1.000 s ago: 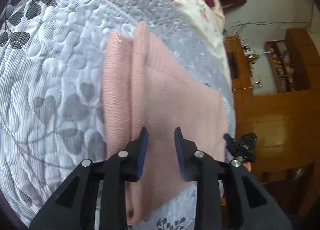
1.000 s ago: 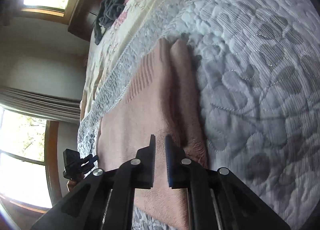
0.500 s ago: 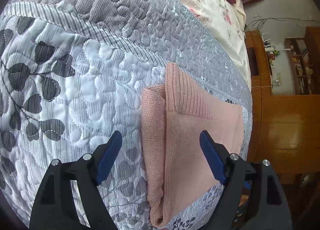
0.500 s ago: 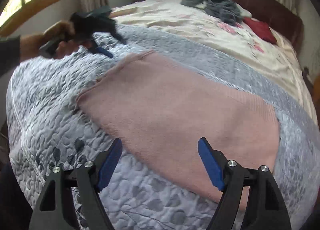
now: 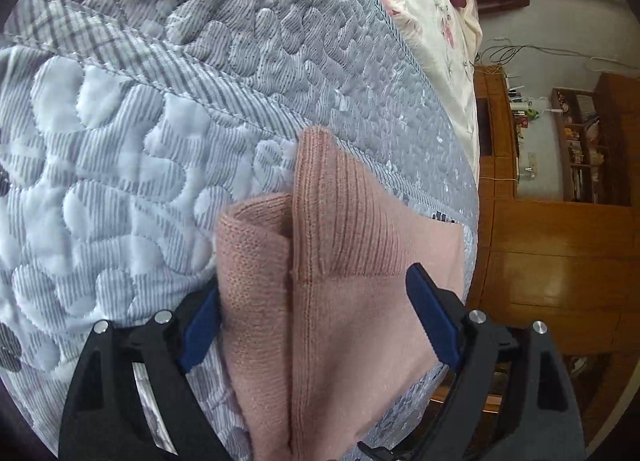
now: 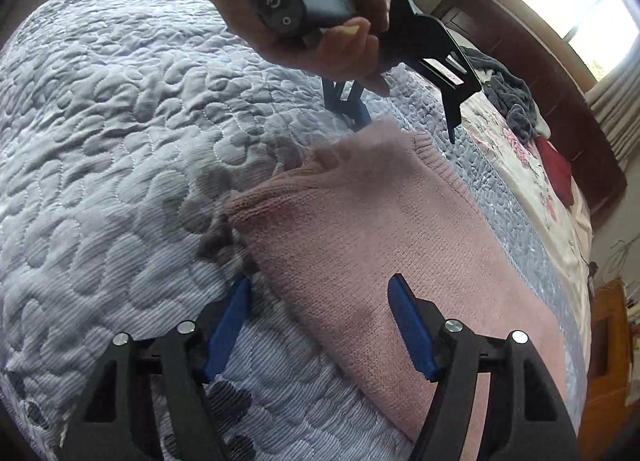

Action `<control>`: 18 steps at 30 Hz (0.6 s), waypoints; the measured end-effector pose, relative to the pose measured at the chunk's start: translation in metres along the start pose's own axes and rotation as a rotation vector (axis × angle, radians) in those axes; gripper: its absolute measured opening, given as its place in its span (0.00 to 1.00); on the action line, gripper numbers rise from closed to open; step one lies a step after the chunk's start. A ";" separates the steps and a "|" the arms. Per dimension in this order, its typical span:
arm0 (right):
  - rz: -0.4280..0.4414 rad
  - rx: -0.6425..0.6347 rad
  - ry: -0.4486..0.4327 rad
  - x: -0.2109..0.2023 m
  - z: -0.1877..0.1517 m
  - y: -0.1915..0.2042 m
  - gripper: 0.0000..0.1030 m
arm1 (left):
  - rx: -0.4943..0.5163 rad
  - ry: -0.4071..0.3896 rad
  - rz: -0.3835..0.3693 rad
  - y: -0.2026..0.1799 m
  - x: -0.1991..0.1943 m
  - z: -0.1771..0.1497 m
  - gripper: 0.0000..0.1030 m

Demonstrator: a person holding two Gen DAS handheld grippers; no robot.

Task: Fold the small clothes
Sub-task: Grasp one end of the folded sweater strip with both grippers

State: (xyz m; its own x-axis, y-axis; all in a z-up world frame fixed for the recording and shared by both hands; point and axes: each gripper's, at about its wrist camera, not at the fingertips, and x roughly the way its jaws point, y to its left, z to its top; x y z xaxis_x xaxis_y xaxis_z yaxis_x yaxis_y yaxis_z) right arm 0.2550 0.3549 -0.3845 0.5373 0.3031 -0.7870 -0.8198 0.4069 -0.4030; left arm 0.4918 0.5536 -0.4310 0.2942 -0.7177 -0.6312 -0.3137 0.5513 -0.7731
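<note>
— Where's the garment?
— The pink knit sweater (image 5: 360, 301) lies part-folded on the bed's grey quilt (image 5: 120, 181).
— Tongs?
— Left tongs (image 5: 316, 325) and right tongs (image 6: 320, 325) both gape, gripping nothing — I'd pinch the near edge next, I think.

We see a grey quilted bedspread (image 5: 168, 149) filling most of both views. Toward one o'clock in the right wrist view, a floral sheet (image 6: 516, 165) lies beyond it, with a dark grey garment (image 6: 504, 97) heaped on it and a red cushion (image 6: 554, 169) just beside the dark wooden headboard (image 6: 532, 61). At three o'clock in the left wrist view stands a wooden shelf unit (image 5: 580, 145) above a cabinet (image 5: 552, 249).
</note>
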 end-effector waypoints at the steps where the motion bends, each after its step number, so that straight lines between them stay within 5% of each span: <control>1: -0.009 0.001 -0.003 0.004 0.003 0.001 0.68 | 0.012 0.006 0.006 -0.003 0.003 0.002 0.83; 7: -0.044 0.020 -0.035 0.019 0.023 0.005 0.63 | -0.007 0.029 0.036 -0.006 0.015 0.014 0.60; 15: -0.029 0.075 -0.034 0.020 0.036 0.001 0.26 | -0.062 0.073 0.105 -0.009 0.019 0.019 0.34; 18: -0.012 0.117 -0.036 0.013 0.039 -0.008 0.20 | -0.054 0.074 0.124 -0.018 0.019 0.017 0.29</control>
State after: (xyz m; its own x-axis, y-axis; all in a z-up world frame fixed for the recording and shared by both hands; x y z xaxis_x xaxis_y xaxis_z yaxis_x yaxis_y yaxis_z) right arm 0.2762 0.3893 -0.3732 0.5557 0.3272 -0.7643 -0.7855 0.5079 -0.3537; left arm 0.5178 0.5374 -0.4305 0.1838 -0.6758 -0.7138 -0.3925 0.6153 -0.6836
